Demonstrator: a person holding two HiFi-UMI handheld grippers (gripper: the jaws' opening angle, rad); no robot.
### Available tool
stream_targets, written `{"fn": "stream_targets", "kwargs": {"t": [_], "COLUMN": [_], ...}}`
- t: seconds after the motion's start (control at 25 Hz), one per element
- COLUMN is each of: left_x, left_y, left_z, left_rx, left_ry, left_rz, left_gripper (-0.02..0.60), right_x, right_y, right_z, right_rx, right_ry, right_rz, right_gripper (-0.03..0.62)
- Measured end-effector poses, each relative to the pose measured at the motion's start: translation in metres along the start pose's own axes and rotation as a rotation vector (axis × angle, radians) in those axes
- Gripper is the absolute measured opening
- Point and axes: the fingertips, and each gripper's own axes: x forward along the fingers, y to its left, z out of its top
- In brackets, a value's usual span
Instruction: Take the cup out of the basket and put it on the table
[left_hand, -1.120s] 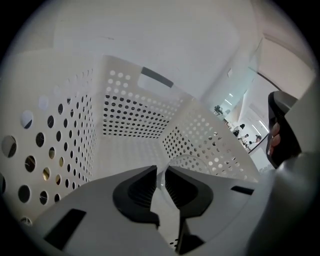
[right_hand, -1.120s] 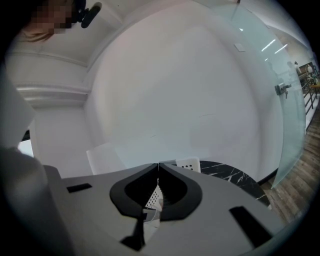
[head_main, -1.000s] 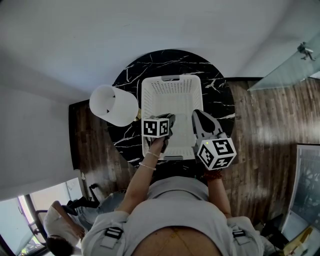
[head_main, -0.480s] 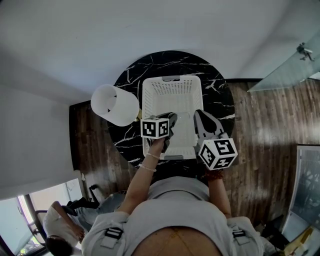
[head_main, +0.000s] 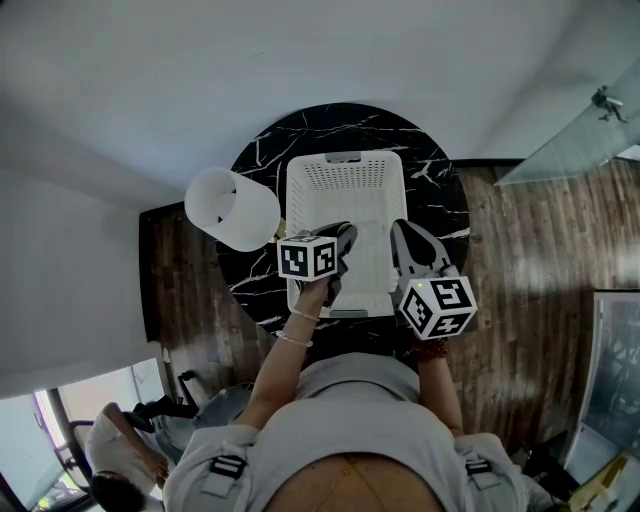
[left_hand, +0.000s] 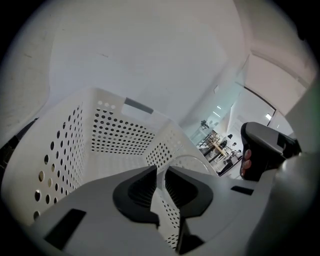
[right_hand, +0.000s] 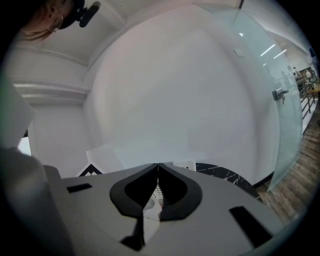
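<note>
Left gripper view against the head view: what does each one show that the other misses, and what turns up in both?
Only the left gripper view: the left gripper closed on the clear cup at its rim, and a bright room far off. Only the head view: the whole round table, a white cylinder beside the basket, the wood floor. Both: the basket and the right gripper.

place: looks like an office or commercial interior, not a home
walls: plain white wall (head_main: 200, 60) curving round me, nothing hung on it
floor: dark wood plank floor (head_main: 520, 260)
partition: frosted glass partition (head_main: 570, 130) with a metal handle (head_main: 612, 100)
furniture: round black marble table (head_main: 262, 170) in front of me
beyond: my left gripper view shows a bright open hall (left_hand: 220, 147) with tables and people, small and far off
</note>
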Motion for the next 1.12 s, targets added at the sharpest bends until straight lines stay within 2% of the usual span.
{"fn": "stream_targets", "kwargs": {"t": [0.48,1.12], "left_x": [-0.02,-0.055], "left_y": [-0.014,-0.045], "left_z": [0.015,0.04], "left_rx": [0.013,-0.017], "left_ry": [-0.059,-0.18], "left_rz": [-0.026,-0.124], "left_gripper": [0.058,0.059], "right_x": [-0.005,-0.011], "right_y": [0.001,0.0], "right_z": [0.003,0.007], "right_rx": [-0.013,-0.034], "right_ry": [-0.003,-0.012], "right_rz": [-0.006,-0.032], "right_gripper": [0.012,0.012]}}
